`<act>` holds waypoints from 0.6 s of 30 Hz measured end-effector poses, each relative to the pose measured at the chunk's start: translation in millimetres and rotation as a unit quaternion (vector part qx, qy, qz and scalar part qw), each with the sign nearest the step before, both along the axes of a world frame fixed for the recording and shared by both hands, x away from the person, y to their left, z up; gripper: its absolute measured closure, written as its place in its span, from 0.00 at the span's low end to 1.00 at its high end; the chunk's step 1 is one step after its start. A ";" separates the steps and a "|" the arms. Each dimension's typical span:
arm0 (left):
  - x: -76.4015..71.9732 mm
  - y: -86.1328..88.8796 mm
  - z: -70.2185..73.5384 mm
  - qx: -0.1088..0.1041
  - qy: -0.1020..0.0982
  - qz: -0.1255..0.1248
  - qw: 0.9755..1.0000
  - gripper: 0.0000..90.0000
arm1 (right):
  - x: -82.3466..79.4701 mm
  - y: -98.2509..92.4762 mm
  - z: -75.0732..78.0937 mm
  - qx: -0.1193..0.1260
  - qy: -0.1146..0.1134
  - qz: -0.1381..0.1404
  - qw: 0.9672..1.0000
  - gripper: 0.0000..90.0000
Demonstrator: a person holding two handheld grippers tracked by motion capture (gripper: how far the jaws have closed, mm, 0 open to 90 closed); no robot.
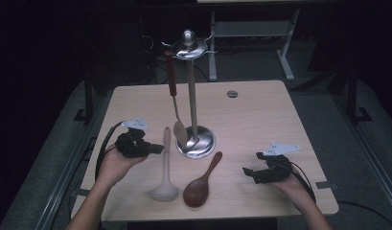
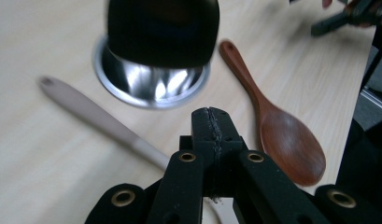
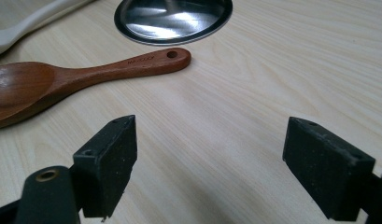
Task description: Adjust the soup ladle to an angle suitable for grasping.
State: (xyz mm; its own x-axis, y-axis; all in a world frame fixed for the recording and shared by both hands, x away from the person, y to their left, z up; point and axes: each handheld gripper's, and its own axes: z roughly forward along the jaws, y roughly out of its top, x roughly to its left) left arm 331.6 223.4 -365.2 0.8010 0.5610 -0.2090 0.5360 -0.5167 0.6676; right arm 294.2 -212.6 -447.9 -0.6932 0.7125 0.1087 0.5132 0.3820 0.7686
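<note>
One utensil is already up on the rack (image 1: pixel 192 96): a slotted turner with a reddish handle (image 1: pixel 173 81) hangs from a hook at the top, its head dangling just above the steel base. Two are still flat on the table (image 1: pixel 260 110), so I'd call this roughly a third done if the goal is hanging all three.

The pale ladle (image 1: pixel 165 167) lies just left of the base, bowl toward the person. The wooden spoon (image 1: pixel 203 182) is right beside it, handle pointing at the base.

The left gripper (image 1: pixel 157 148) has its jaws pressed together with nothing between them, sitting close to the ladle's handle (in the left gripper view that handle (image 2: pixel 95 116) runs right under the jaw tips). The right gripper (image 1: pixel 248 172) is resting low with its jaws spread wide, empty, aimed toward the wooden spoon (image 3: pixel 62 79) but well apart from it.

Next up is probably the ladle, though the left jaws would need to open first.
</note>
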 end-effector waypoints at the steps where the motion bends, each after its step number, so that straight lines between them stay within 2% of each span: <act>1: -0.9 -1.4 -5.8 0.001 0.005 -0.003 1.000 1.00 | 0.2 0.0 -0.3 0.002 -0.001 0.000 1.000 0.20; 9: -7.4 -19.1 -50.4 0.014 0.048 -0.017 0.999 1.00 | 0.4 0.3 -0.4 0.001 0.000 0.000 1.000 0.20; 12: -10.3 -27.7 -64.3 0.030 0.062 -0.032 0.997 1.00 | 0.5 0.2 -0.6 -0.002 -0.001 -0.001 1.000 0.20; 18: -15.7 -34.9 -77.3 0.056 0.075 -0.045 0.995 1.00 | 0.3 1.8 -0.8 -0.010 -0.003 0.004 1.000 0.20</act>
State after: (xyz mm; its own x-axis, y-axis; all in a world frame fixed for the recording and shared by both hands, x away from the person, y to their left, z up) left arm 315.8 188.5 -442.5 0.8132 0.5156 -0.2699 0.5739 -0.6332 0.5194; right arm 294.5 -210.8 -448.7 -0.6999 0.7086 0.0899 0.5051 0.4020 0.7637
